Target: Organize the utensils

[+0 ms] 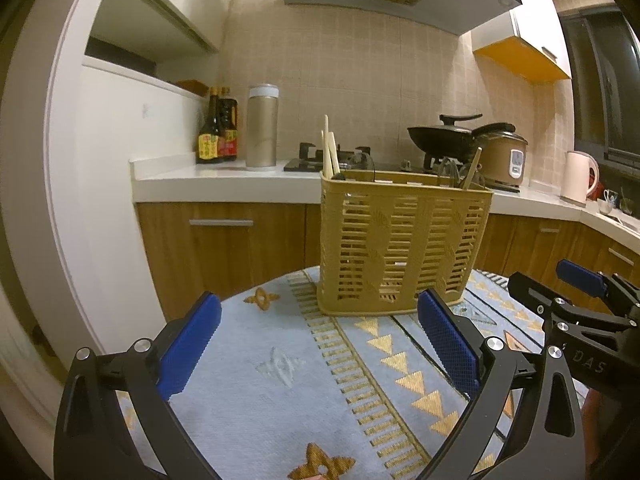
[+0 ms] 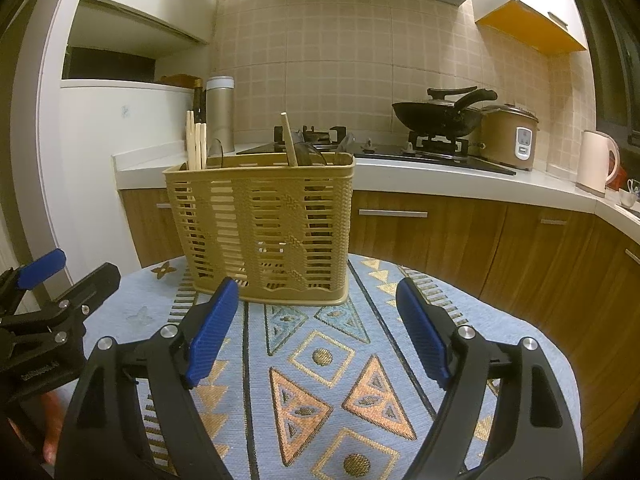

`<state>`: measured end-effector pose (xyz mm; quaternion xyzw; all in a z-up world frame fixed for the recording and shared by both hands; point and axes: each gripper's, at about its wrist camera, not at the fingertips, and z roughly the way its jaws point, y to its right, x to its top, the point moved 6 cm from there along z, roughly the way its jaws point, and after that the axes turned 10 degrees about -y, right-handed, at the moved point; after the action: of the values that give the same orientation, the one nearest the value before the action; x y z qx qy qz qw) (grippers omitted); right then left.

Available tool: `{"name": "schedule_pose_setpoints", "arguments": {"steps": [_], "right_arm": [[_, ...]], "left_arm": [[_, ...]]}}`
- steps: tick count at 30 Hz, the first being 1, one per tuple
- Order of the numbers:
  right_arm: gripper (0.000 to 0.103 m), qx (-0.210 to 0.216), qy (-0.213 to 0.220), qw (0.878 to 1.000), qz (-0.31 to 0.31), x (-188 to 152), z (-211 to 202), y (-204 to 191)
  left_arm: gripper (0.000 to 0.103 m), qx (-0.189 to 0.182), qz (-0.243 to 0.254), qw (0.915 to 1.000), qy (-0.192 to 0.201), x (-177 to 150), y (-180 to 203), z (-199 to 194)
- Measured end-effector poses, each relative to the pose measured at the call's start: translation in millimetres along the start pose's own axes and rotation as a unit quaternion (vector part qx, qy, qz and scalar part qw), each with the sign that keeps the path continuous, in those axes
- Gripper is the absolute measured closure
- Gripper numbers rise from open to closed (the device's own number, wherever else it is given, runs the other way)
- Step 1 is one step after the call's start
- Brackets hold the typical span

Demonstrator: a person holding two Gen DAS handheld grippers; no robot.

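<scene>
The tan slotted plastic utensil basket [image 2: 260, 228] stands upright dead ahead, just past both grippers. Right gripper [image 2: 316, 332] looks slightly closer. Left gripper [image 1: 320, 344] too: fingers spread wide, holding nothing.

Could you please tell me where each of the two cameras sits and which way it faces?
Left wrist: sits on the left gripper, open, facing the utensil basket on the patterned cloth; the right gripper shows at right.
Right wrist: sits on the right gripper, open, facing the basket; the left gripper shows at left.
Shared: basket, cloth, wok.
</scene>
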<state>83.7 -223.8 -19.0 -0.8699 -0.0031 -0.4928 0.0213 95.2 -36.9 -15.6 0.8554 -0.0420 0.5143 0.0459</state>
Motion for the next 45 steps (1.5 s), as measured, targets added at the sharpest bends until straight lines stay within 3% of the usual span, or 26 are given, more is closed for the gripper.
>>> {"name": "schedule_pose_setpoints", "arguments": {"steps": [45], "right_arm": [[0.018, 0.005, -0.018, 1.000, -0.003, -3.8, 5.2, -2.5]], "left_arm": [[0.008, 0.002, 0.005, 0.9999, -0.009, -1.9, 0.3, 2.1]]}}
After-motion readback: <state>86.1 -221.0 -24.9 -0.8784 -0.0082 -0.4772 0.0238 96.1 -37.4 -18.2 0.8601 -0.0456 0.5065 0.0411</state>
